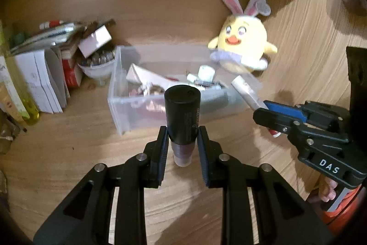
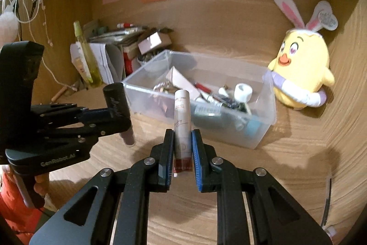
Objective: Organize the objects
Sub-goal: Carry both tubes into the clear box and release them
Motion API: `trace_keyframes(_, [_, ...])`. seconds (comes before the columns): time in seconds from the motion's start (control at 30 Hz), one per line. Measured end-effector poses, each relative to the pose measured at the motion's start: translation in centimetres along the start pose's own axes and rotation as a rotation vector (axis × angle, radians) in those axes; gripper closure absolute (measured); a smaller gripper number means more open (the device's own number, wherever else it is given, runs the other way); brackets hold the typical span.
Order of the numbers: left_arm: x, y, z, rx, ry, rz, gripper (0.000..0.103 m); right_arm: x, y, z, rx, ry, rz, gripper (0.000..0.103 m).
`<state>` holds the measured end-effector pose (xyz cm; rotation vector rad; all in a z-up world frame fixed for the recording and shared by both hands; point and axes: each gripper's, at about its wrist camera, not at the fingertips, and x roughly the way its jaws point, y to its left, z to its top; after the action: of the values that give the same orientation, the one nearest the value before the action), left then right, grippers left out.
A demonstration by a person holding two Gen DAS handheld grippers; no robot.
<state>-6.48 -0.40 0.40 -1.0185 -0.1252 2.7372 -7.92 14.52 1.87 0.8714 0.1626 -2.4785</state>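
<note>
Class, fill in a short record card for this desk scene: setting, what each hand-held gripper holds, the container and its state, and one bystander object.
setting: wooden desk under a shelf, coloured notes on the back panel
left hand-held gripper: shut on a black-capped bottle, held upright
right hand-held gripper: shut on a slim white tube, red end nearest the camera
container: clear plastic bin, open, already holding small items
bystander: yellow chick plush with bunny ears, beside the bin

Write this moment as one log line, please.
left tool: shut on black bottle | right tool: shut on white tube | clear bin: ahead, cluttered
</note>
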Motion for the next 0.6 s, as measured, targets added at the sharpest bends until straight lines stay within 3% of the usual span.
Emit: trace_keyframes(0.6, [-0.4, 1.3, 4.9, -0.047, -0.096, 0.03, 0.078, -0.4, -2.8, 4.9, 0.033, -0.105, -0.038, 0.089])
